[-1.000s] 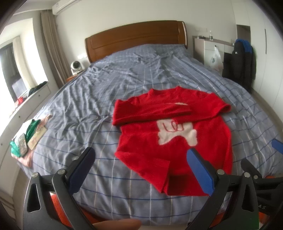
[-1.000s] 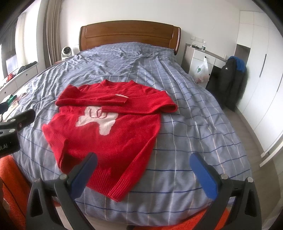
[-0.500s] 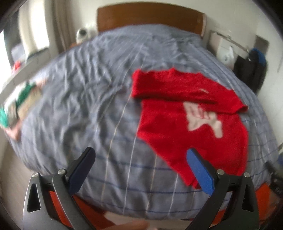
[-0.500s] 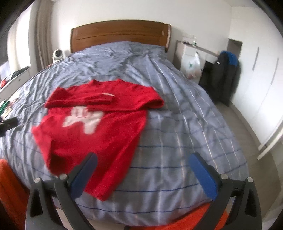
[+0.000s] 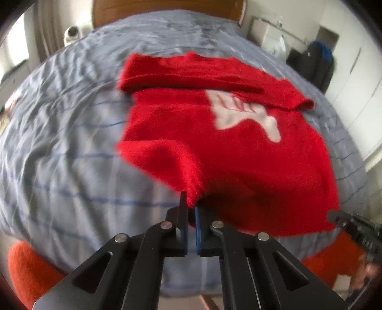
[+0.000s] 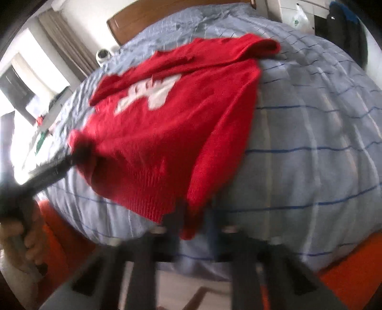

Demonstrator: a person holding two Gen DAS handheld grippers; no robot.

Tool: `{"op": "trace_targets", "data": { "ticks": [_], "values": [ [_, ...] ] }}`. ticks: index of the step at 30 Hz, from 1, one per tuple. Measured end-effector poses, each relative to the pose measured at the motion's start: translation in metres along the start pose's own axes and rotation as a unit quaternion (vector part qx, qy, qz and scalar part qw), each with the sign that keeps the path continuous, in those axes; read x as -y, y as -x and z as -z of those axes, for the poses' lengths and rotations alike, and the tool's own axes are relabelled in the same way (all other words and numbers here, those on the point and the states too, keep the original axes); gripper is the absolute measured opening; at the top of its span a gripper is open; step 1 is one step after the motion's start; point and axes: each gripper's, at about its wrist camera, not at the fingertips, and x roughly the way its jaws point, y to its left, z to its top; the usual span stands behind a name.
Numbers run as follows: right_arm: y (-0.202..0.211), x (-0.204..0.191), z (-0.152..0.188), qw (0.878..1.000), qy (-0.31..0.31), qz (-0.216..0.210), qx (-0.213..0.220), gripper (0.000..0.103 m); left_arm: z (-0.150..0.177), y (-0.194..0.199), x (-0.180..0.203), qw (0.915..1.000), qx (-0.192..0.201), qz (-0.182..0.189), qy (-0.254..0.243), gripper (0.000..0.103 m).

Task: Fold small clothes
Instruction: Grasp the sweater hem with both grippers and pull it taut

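Red knit sweater (image 5: 238,152) lay on grey-blue checked bed (image 5: 59,143), white motif up, sleeves already folded across chest. Body fold from hem not yet done; judged roughly mid-task. Left gripper (image 5: 190,212) had fingers pinched tight on hem corner, cloth bunched and raised off bed. Right gripper (image 6: 191,214) looked closed on other hem corner, though blur left fingers unclear. Fabric thick, fuzzy, ribbed at hem, likely floppy when carried over.

Fuzzy knit sweater (image 5: 238,152), matt cotton bedspread (image 5: 71,147), glossy wooden headboard (image 6: 124,18)
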Motion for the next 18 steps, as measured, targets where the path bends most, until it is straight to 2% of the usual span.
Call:
{"op": "trace_targets", "data": {
  "ticks": [3,5,6,8,10,12,14,15,16,17,18],
  "values": [
    [0.027,0.016,0.006,1.0,-0.008,-0.014,0.0,0.009,0.024,0.025,-0.028,0.9986,-0.022,0.044,0.017,0.002],
    [0.041,0.021,0.012,1.0,-0.007,-0.015,-0.004,0.007,0.044,0.038,-0.038,0.9983,-0.04,0.042,0.008,0.002],
    [0.046,0.023,0.017,1.0,-0.002,-0.002,-0.007,0.0,0.048,0.037,-0.039,0.9979,-0.05,0.041,0.004,0.004],
    [0.047,0.027,0.025,1.0,0.003,0.013,-0.017,0.0,0.062,0.032,-0.041,0.9965,-0.078,0.027,-0.01,0.005],
    [0.037,0.034,0.033,0.999,-0.002,0.018,-0.029,0.0,0.069,0.028,-0.043,0.9965,-0.08,0.008,-0.023,0.021],
    [0.027,0.043,0.037,0.999,-0.023,0.014,-0.039,0.002,0.07,0.034,-0.049,0.9978,-0.062,0.022,-0.006,0.067],
    [0.026,0.046,0.037,0.999,-0.035,0.01,-0.031,0.01,0.066,0.045,-0.058,0.9986,-0.028,0.042,0.014,0.081],
    [0.028,0.046,0.036,0.999,-0.039,0.002,-0.024,0.028,0.061,0.047,-0.06,0.9985,-0.018,0.047,0.019,0.082],
    [0.03,0.047,0.032,0.999,-0.045,-0.014,-0.012,0.05,0.055,0.045,-0.059,0.9983,-0.015,0.051,0.022,0.082],
    [0.033,0.047,0.03,0.998,-0.05,-0.025,0.0,0.059,0.051,0.041,-0.057,0.9983,-0.017,0.052,0.022,0.082],
    [0.033,0.047,0.025,0.998,-0.054,-0.036,0.013,0.063,0.047,0.034,-0.055,0.9984,-0.022,0.049,0.018,0.082]
  ]
}}
